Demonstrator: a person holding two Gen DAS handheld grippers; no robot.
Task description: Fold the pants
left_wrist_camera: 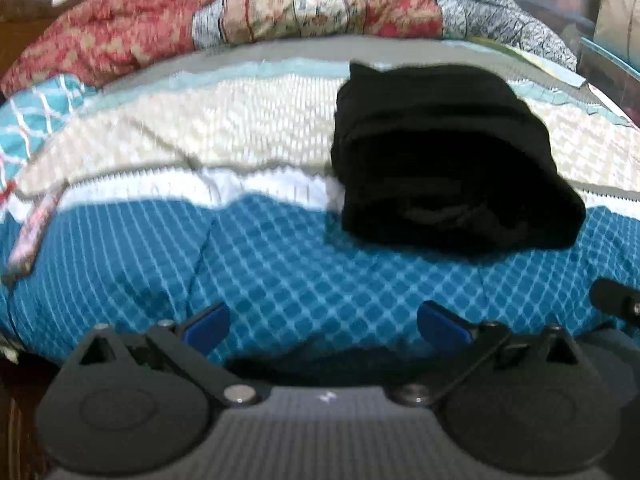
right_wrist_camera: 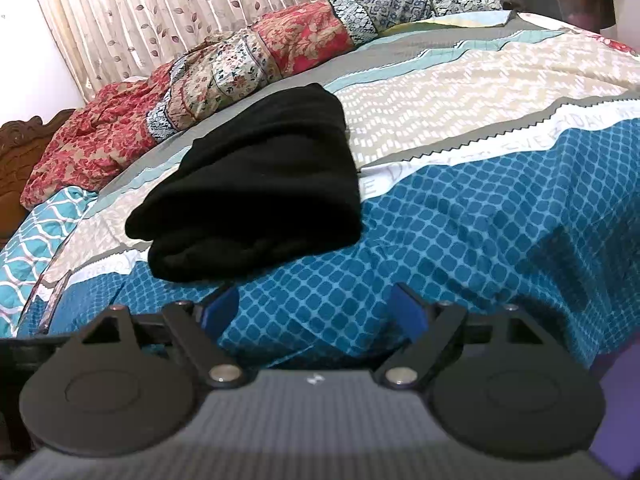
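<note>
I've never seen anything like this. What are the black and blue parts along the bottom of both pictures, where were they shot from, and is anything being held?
Those are two hand-held grippers, one in each of a person's hands; no robot arm is involved. Each carries a camera looking along its blue-padded fingers. One picture comes from the left gripper, the other from the right gripper. Both stand open and hold nothing. Ahead, on the patterned bedspread, lie black pants, already folded into a compact bundle. A floral quilt is bunched along the far side of the bed, before a leaf-print curtain.
</note>
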